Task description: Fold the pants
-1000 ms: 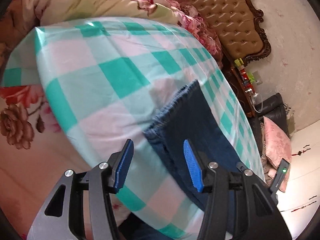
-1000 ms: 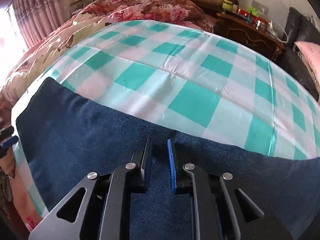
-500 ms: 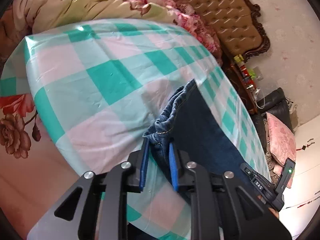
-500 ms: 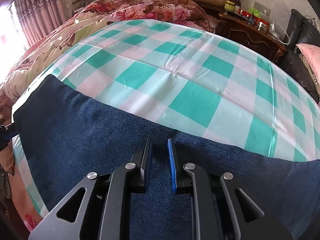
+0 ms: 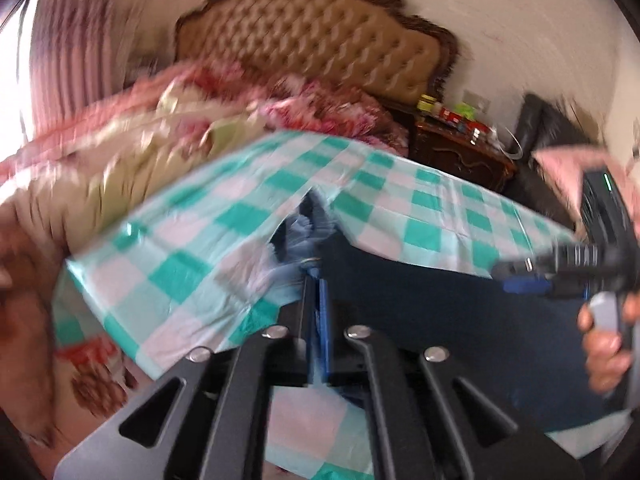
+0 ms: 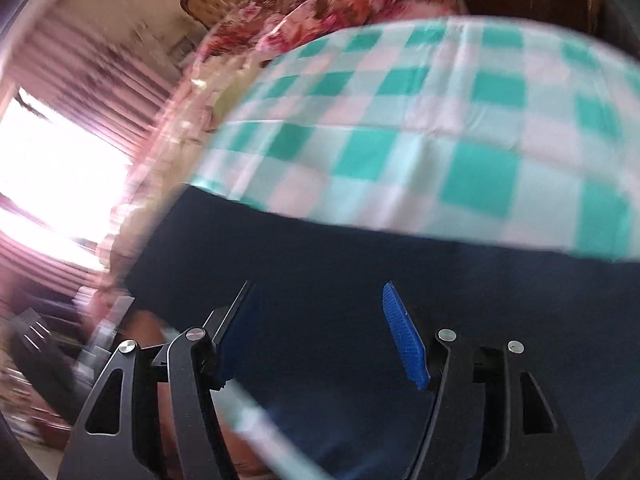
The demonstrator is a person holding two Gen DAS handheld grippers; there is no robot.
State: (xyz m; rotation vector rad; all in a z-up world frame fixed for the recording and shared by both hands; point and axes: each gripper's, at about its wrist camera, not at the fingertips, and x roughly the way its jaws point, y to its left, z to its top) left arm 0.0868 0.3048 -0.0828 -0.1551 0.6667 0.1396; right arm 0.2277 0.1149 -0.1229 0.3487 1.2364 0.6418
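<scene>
Left tongs clenched on the pants' end, right tongs released above the denim.

My left gripper point(image 5: 316, 280) pinches the bunched end of the pants point(image 5: 420, 312) at the middle of the left-wrist frame, pale inner denim puckering just above the blue pads, with a fold of the checked sheet point(image 5: 248, 216) seemingly lifted along with it. The dark denim runs rightward across the lower half of that frame toward my right gripper point(image 6: 320, 336), whose fingers stand wide apart with only fabric beneath them. Both views are smeared, so I judge I am mid-fold, carrying one end over. Next calls for drawing this end across to meet the other edge, keeping the sheet out of the pinch, and letting my right tongs hold the fold line.
</scene>
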